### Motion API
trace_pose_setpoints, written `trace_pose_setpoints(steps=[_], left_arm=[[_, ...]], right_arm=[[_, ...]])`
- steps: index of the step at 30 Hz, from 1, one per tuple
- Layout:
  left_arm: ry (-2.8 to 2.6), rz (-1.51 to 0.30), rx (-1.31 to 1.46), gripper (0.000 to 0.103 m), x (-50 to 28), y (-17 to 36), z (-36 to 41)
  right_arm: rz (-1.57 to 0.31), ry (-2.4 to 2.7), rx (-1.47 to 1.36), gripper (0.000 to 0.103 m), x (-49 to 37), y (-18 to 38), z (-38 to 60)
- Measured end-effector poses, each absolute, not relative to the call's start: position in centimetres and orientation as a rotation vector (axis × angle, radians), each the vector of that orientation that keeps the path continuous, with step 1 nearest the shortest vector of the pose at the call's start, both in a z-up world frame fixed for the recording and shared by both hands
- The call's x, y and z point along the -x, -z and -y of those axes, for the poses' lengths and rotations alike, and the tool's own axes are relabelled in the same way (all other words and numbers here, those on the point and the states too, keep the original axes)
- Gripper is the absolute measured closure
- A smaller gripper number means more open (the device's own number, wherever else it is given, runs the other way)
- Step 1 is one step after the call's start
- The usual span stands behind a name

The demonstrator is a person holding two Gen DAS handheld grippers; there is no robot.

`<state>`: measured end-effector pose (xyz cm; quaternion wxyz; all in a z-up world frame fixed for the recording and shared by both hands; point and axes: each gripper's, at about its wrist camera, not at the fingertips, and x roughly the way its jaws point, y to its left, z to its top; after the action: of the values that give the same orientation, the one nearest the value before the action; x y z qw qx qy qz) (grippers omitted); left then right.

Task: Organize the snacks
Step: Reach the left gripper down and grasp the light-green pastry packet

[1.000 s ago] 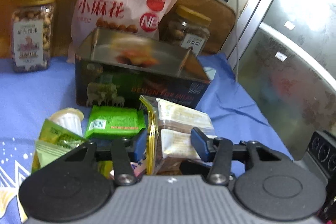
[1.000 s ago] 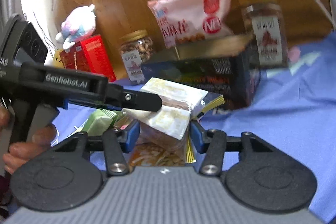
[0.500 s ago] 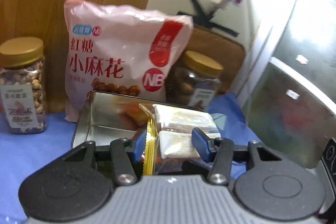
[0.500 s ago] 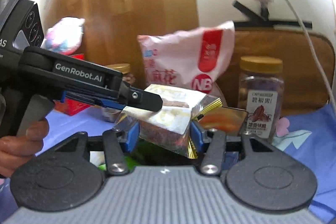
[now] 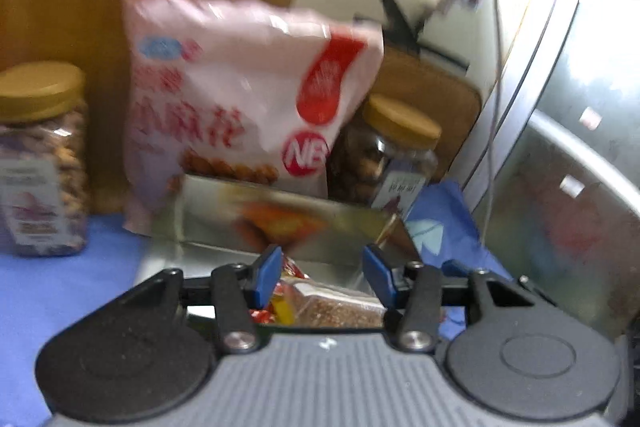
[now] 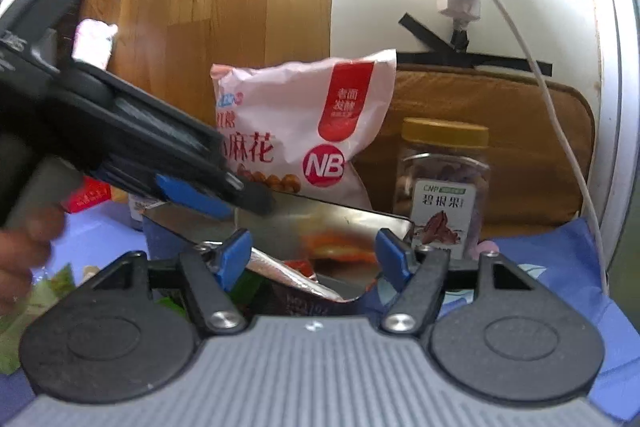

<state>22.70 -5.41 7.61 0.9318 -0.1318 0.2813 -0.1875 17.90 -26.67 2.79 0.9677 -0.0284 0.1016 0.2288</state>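
An open metal tin (image 5: 224,223) stands on the blue cloth; its shiny inner wall also shows in the right wrist view (image 6: 340,223). A clear packet of seed bars (image 5: 336,307) lies inside the tin with other wrapped snacks (image 6: 288,275). My left gripper (image 5: 322,275) is open just above the packet, touching nothing. My right gripper (image 6: 314,259) is open and empty over the tin. The left gripper's body (image 6: 132,147) crosses the right wrist view from the left.
A pink snack bag (image 5: 240,115) (image 6: 304,131) leans behind the tin. Gold-lidded nut jars stand at its left (image 5: 40,163) and right (image 6: 444,191). A brown board (image 6: 500,143) and a hanging cable (image 6: 560,115) are behind. Green packets (image 6: 44,291) lie at left.
Both grippers held the seed-bar packet over the tin. Now both have opened and the packet lies inside the tin below them.
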Motion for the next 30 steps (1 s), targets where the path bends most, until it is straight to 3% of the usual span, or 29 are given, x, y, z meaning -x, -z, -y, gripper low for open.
trace_pose_setpoints(steps=[5, 11, 16, 22, 25, 27, 30], left_arm=[[0.313, -0.515, 0.307, 0.058, -17.1, -8.7, -0.5], [0.14, -0.587, 0.277, 0.057, -12.4, -6.3, -5.5], [0.222, -0.684, 0.39, 0.05, -10.4, -3.1, -7.0], [0.285, -0.749, 0.442, 0.049, -7.4, -0.3, -6.1], [0.296, -0.755, 0.483, 0.049, -6.0, 0.8, -6.3], [0.295, -0.747, 0.471, 0.052, -5.6, 0.9, -6.2], [0.297, -0.745, 0.482, 0.052, -5.8, 1.0, -6.3]], right_arm=[[-0.188, -0.566, -0.053, 0.032, -16.7, -3.9, 27.3], [-0.344, -0.7, -0.164, 0.035, -15.7, -3.8, 26.2], [-0.46, -0.815, -0.124, 0.039, -13.9, -3.0, 22.7], [-0.523, -0.868, -0.022, 0.04, -13.8, -2.7, 18.4], [-0.561, -0.901, -0.038, 0.053, -14.1, -2.4, 17.4], [-0.612, -0.908, -0.034, 0.068, -14.1, -1.8, 16.8], [-0.638, -0.91, -0.028, 0.069, -13.2, -1.5, 16.9]])
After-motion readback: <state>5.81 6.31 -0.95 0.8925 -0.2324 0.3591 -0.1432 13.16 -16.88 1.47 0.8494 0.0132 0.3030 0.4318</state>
